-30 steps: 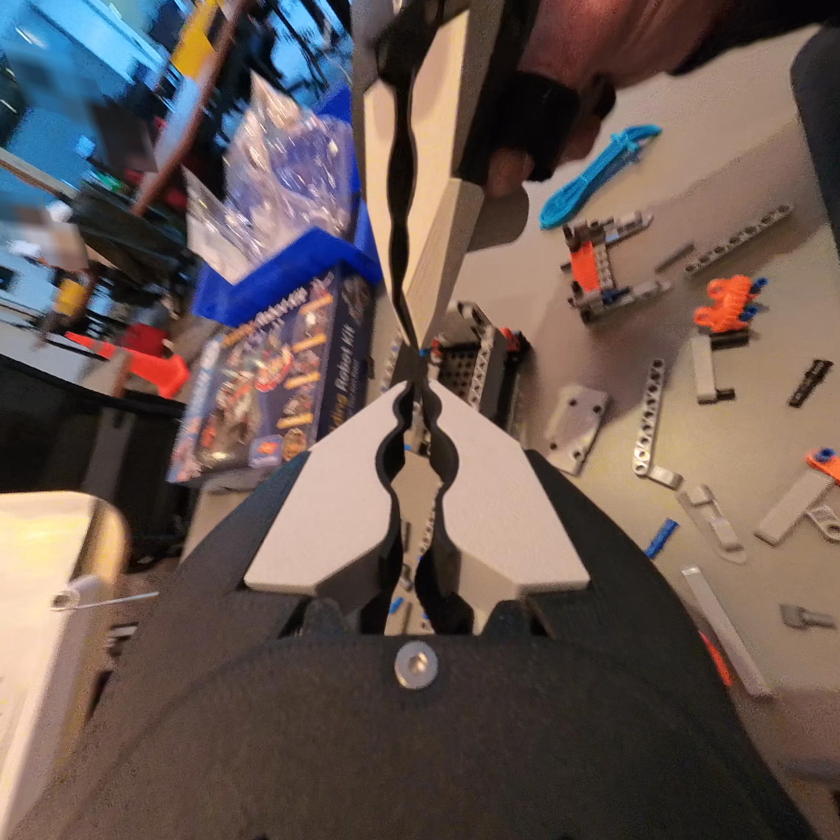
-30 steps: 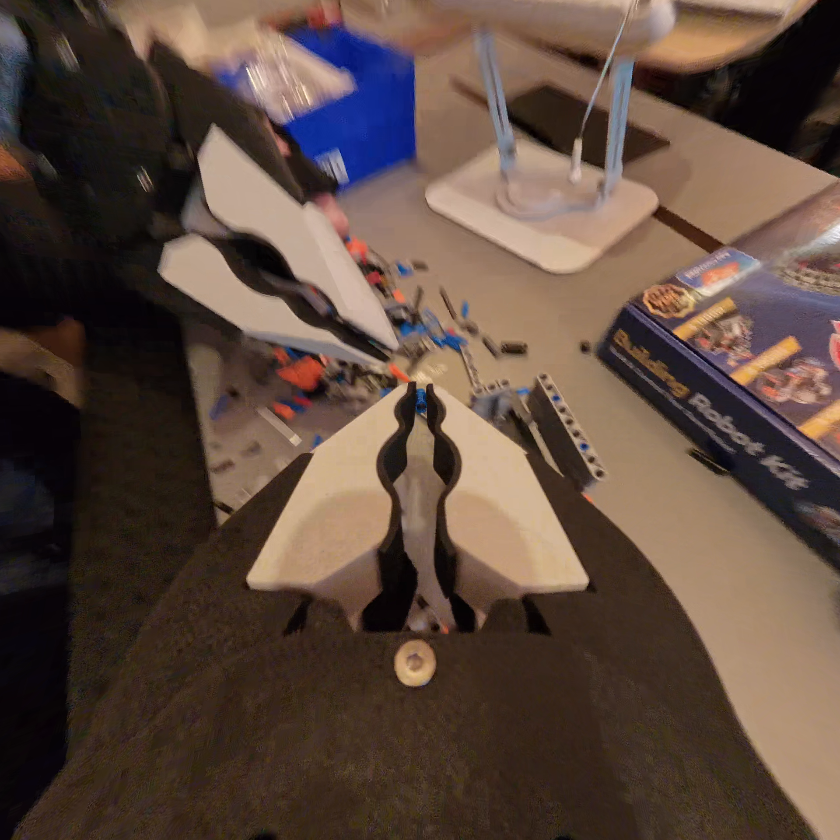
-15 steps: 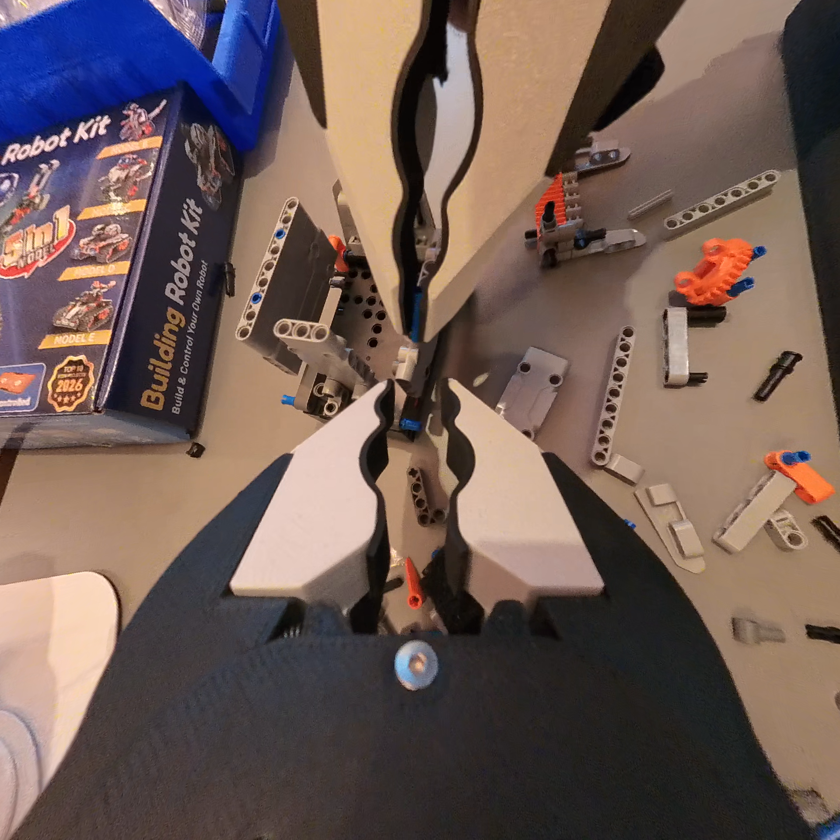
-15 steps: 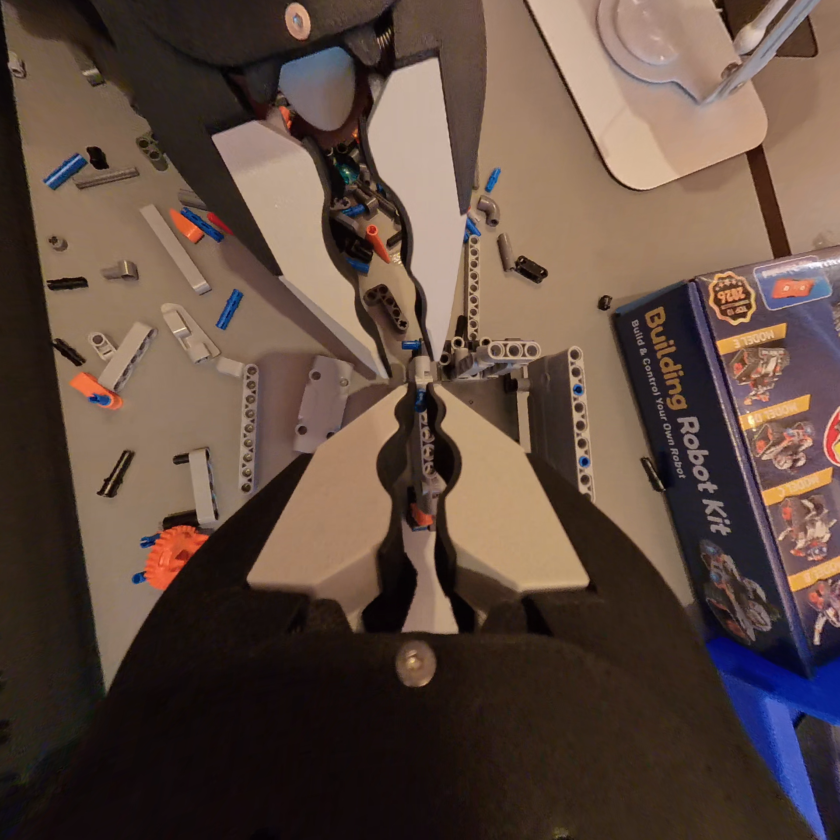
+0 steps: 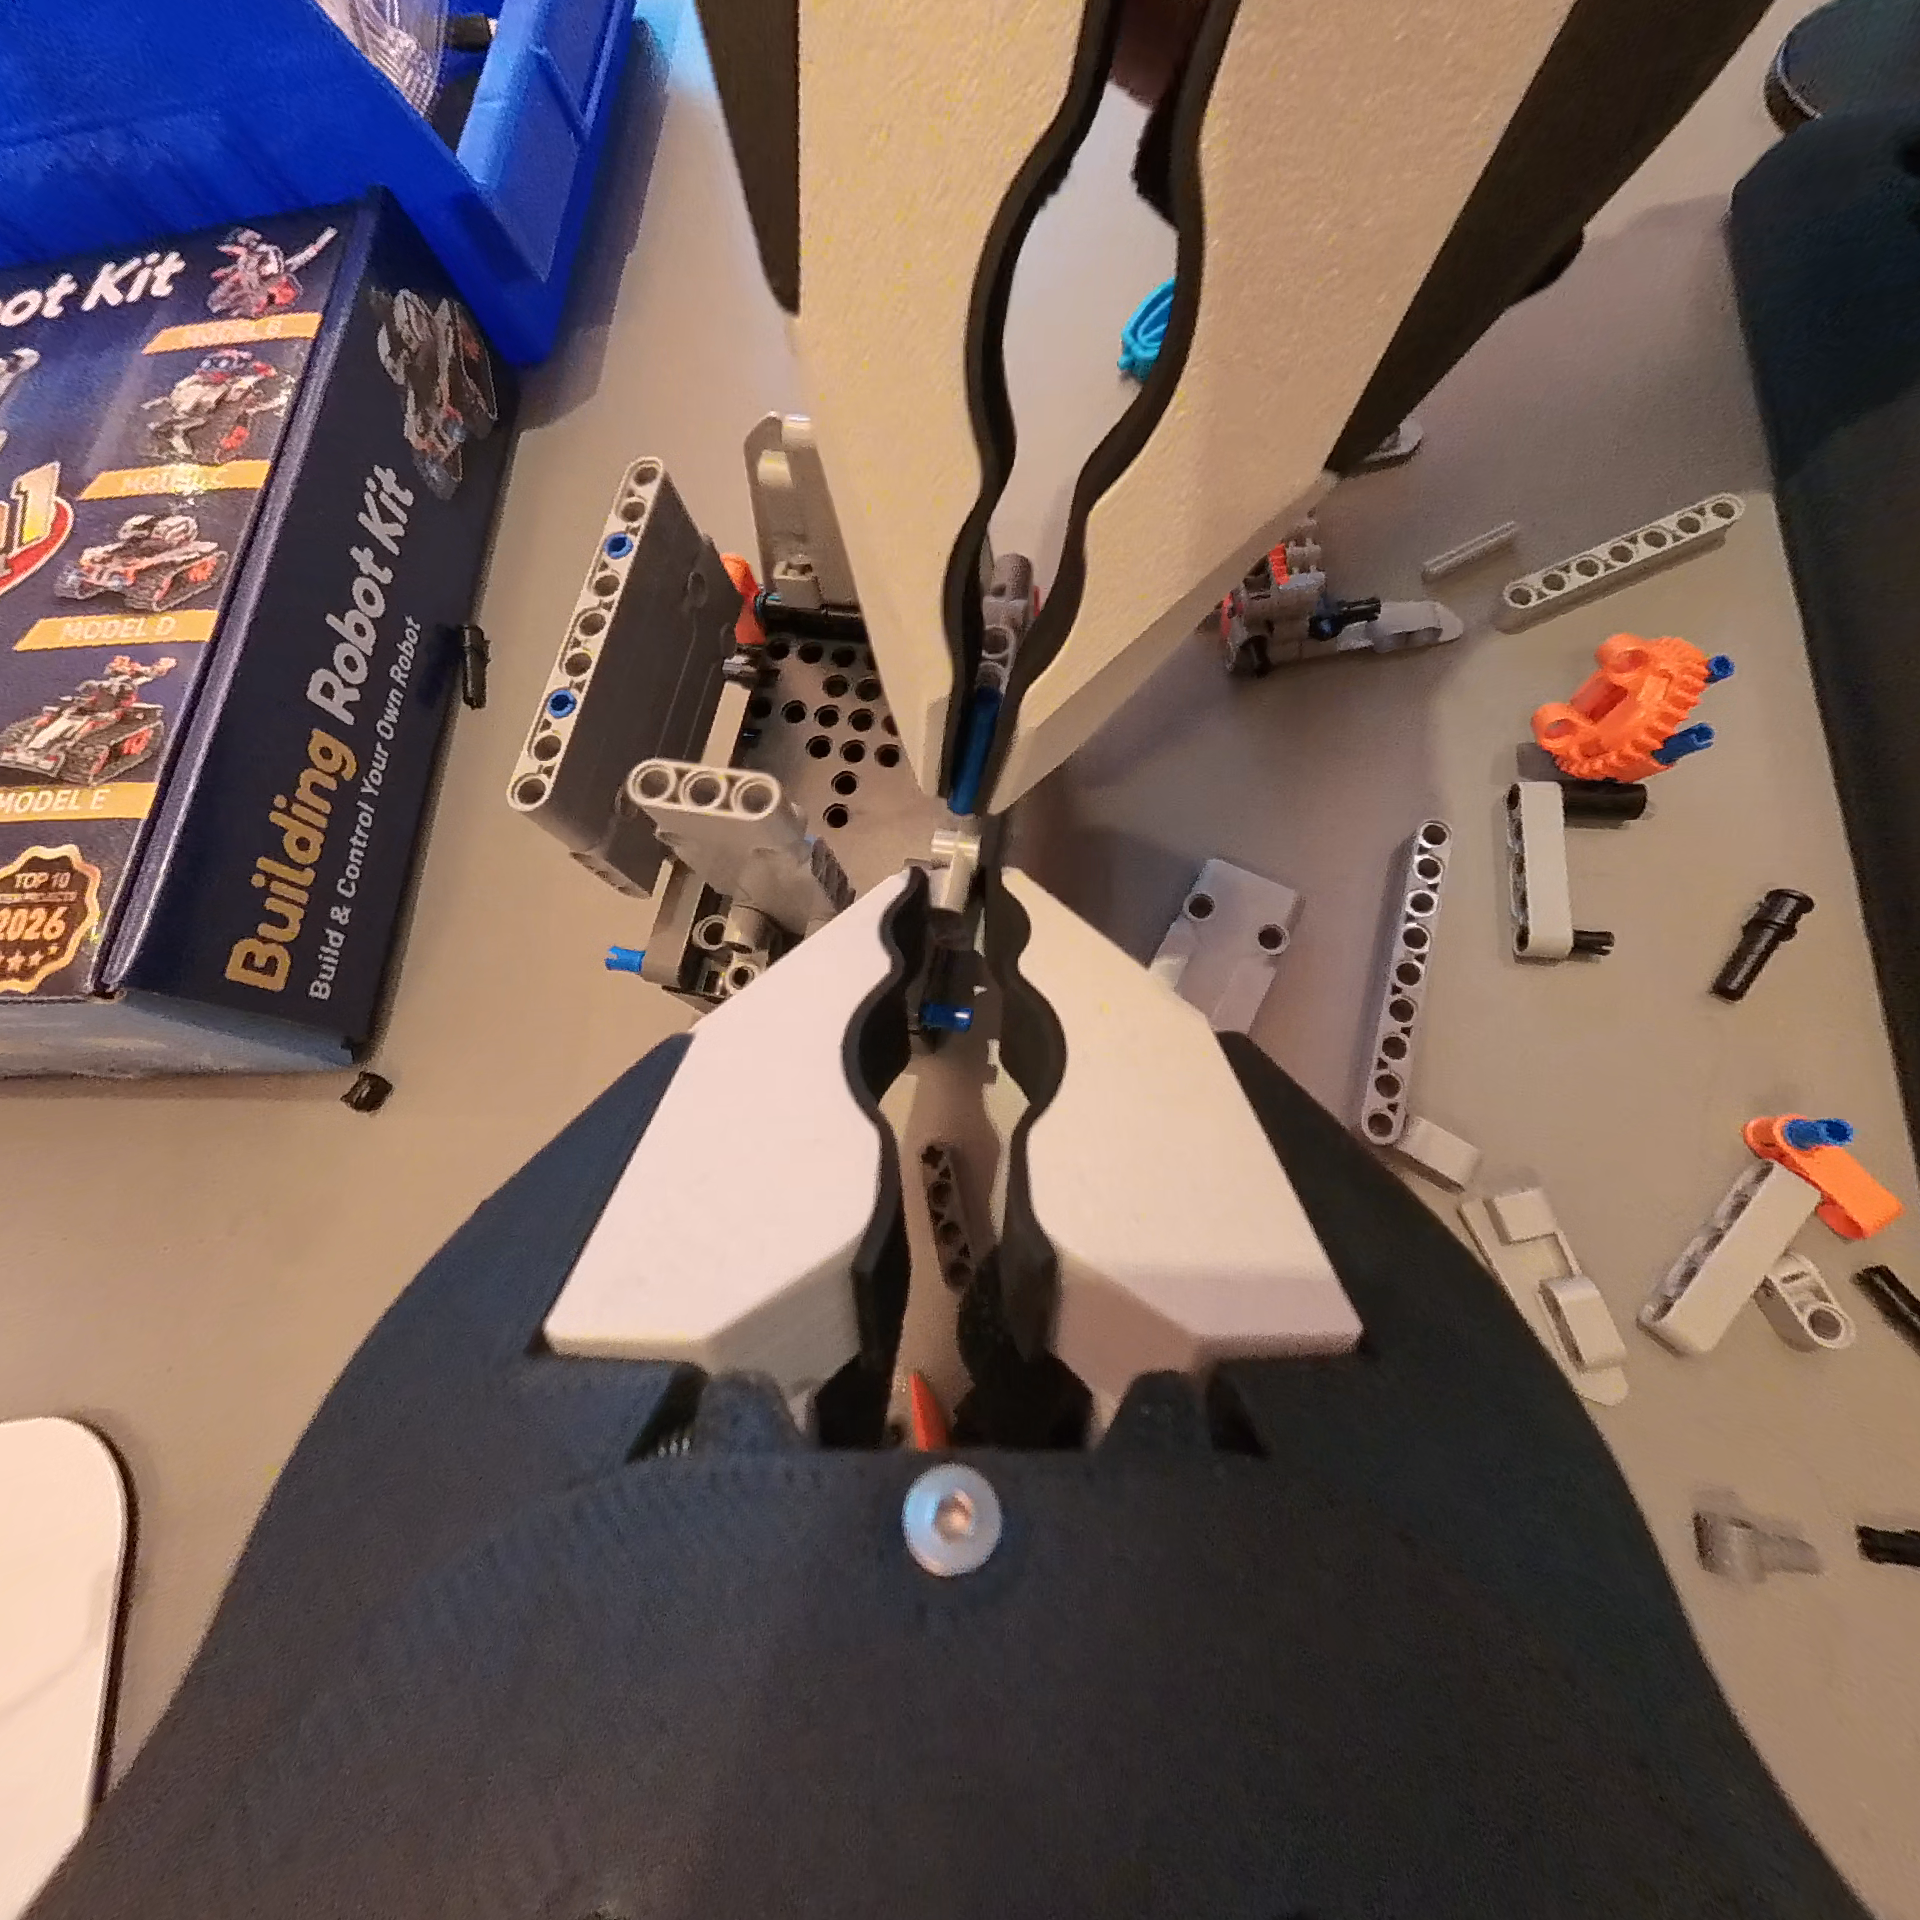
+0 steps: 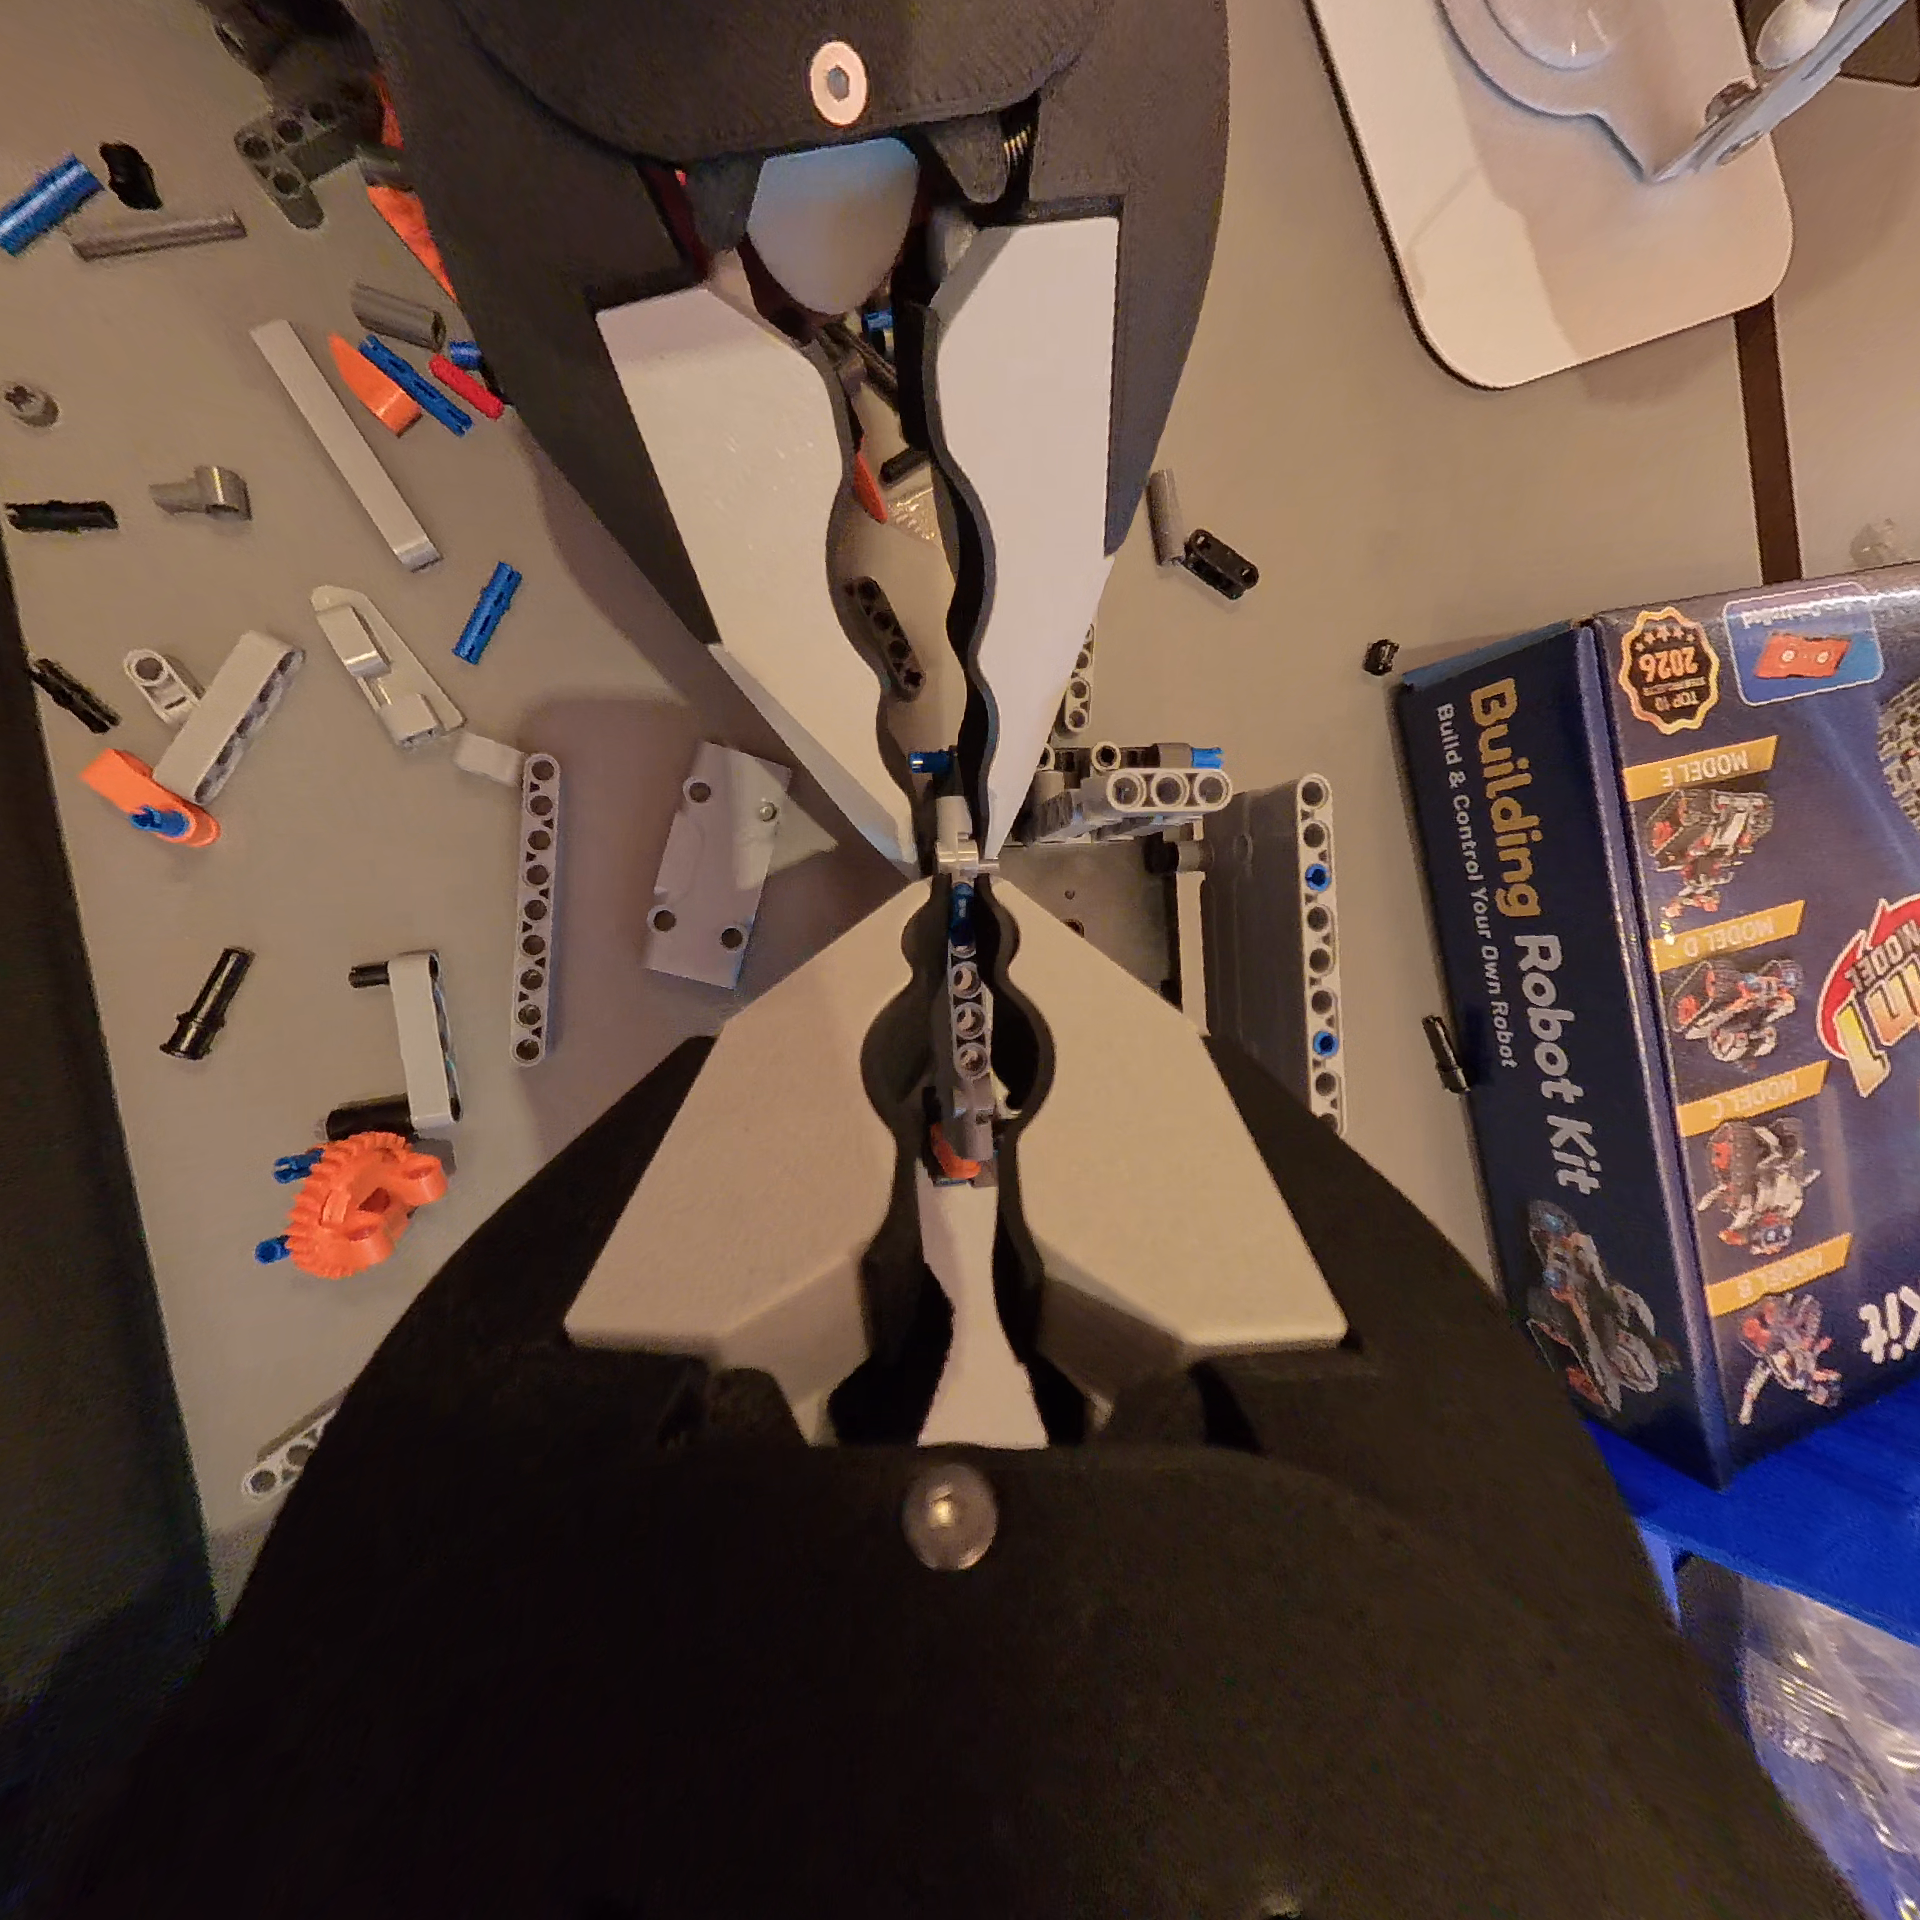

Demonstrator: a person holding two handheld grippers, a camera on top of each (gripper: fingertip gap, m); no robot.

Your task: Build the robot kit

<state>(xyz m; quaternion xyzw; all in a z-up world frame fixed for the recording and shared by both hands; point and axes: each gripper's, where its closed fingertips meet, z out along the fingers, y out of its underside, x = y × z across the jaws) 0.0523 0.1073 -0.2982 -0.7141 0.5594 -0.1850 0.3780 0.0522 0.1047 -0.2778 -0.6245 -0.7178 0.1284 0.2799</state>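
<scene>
Left wrist view: left gripper (image 5: 954, 868) pinches a small grey connector (image 5: 951, 854); opposite, right gripper (image 6: 961, 883) clamps a blue pin (image 5: 968, 750) tip-to-tip above the grey brick assembly (image 5: 727, 748) on the table (image 5: 520, 1195).

Loose parts (image 6: 364, 665) crowd one side – kit box (image 6: 1662, 987) walls the other.

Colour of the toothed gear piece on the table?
Orange gear with blue pins; right wrist view shows it best.
</scene>
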